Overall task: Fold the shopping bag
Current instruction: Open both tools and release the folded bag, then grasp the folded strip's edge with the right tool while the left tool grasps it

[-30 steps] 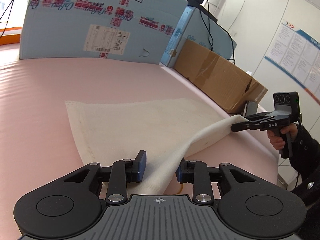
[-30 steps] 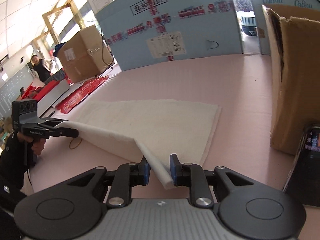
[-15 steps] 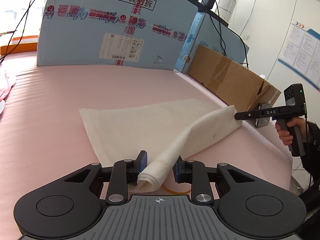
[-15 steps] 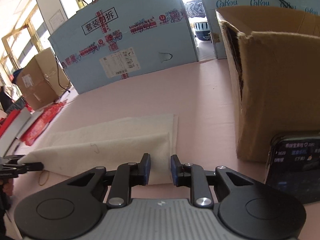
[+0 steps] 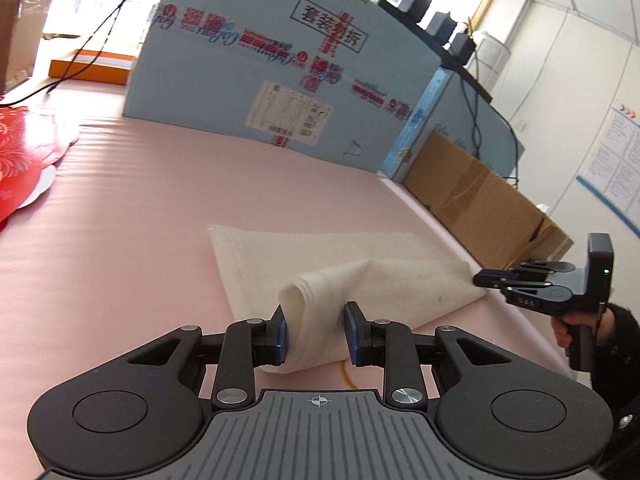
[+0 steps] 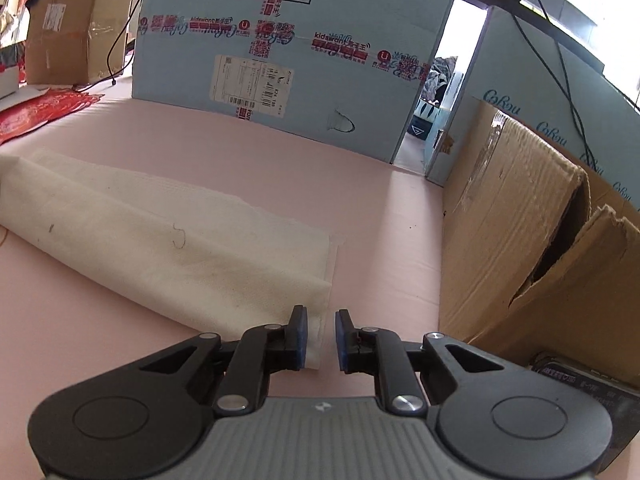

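Note:
The white fabric shopping bag (image 5: 380, 248) lies on the pink table (image 5: 120, 240), its near half doubled over the far half in a loose roll. My left gripper (image 5: 316, 334) is shut on the rolled left end, with both blue pads against the fabric. In the right wrist view the bag (image 6: 180, 240) stretches away to the left. My right gripper (image 6: 322, 338) is shut on its near right corner, low over the table, and a sliver of pink shows beside the right pad. In the left wrist view the right gripper (image 5: 482, 280) touches that same corner.
A tall blue carton (image 5: 260, 80) walls off the back of the table. An open brown cardboard box (image 6: 520, 220) stands close on the right, with a phone (image 6: 580, 384) beside it. Red paper (image 5: 16, 148) lies at the far left. A person's hand (image 5: 572, 328) holds the right gripper.
Both grippers carried the bag's lifted near edge forward and down. The raised flap now lies folded over the rest of the bag, and the right gripper's jaws stand slightly closer together.

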Demonstrator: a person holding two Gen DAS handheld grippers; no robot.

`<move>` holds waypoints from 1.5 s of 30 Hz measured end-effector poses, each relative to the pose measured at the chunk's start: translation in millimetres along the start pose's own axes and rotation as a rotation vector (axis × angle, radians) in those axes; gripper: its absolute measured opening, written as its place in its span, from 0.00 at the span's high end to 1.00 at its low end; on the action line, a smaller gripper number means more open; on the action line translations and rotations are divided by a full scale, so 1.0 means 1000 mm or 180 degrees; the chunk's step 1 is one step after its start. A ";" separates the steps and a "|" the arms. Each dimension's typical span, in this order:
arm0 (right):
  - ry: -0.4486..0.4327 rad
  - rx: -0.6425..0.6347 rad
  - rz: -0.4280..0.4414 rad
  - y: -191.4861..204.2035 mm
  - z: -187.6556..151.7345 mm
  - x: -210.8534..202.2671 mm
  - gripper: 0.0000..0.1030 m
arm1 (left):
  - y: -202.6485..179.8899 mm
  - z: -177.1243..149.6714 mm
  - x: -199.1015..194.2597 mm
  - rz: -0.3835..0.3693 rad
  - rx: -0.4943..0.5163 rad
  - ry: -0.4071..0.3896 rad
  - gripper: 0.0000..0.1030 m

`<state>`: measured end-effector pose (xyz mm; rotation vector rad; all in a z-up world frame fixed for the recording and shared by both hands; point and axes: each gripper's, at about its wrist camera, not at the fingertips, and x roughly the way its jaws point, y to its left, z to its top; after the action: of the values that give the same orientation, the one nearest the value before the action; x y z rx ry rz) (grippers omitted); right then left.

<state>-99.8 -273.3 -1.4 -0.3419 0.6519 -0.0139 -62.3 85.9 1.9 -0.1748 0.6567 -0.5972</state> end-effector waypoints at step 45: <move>-0.0551 -0.1553 -0.0116 0.069 -0.024 -0.038 0.55 | -0.114 -0.010 0.051 0.0590 0.1922 0.0070 0.66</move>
<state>-150.9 -211.1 -18.7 -0.8164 0.4711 0.1408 -89.2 -36.5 5.4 0.4522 0.4823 -0.5942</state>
